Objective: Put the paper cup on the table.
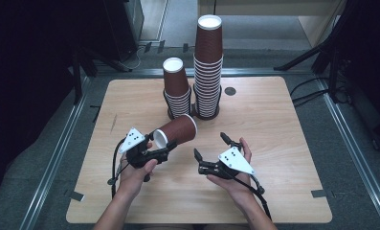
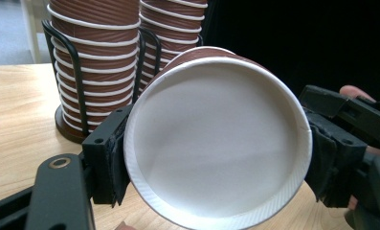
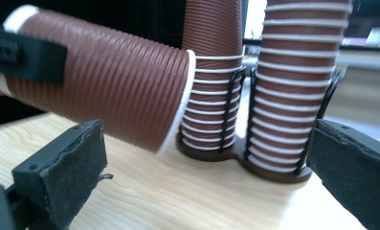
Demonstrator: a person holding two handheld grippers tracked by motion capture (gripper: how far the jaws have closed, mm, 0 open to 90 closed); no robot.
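Note:
A single brown ribbed paper cup (image 1: 178, 130) lies tipped on its side above the wooden table (image 1: 278, 153), its white base toward me. My left gripper (image 1: 161, 142) is shut on it near the base, and the left gripper view has the base (image 2: 216, 139) between both pads (image 2: 108, 155). My right gripper (image 1: 209, 144) stands open to the right of the cup with nothing between its pads (image 3: 65, 165). Behind them are two upside-down cup stacks in black wire holders: a short one (image 1: 177, 88) and a tall one (image 1: 208, 67).
A small dark round disc (image 1: 230, 91) sits on the table right of the tall stack. Metal rails (image 1: 58, 148) frame the table. Stand legs (image 1: 302, 57) and cables lie on the grey floor beyond the far edge.

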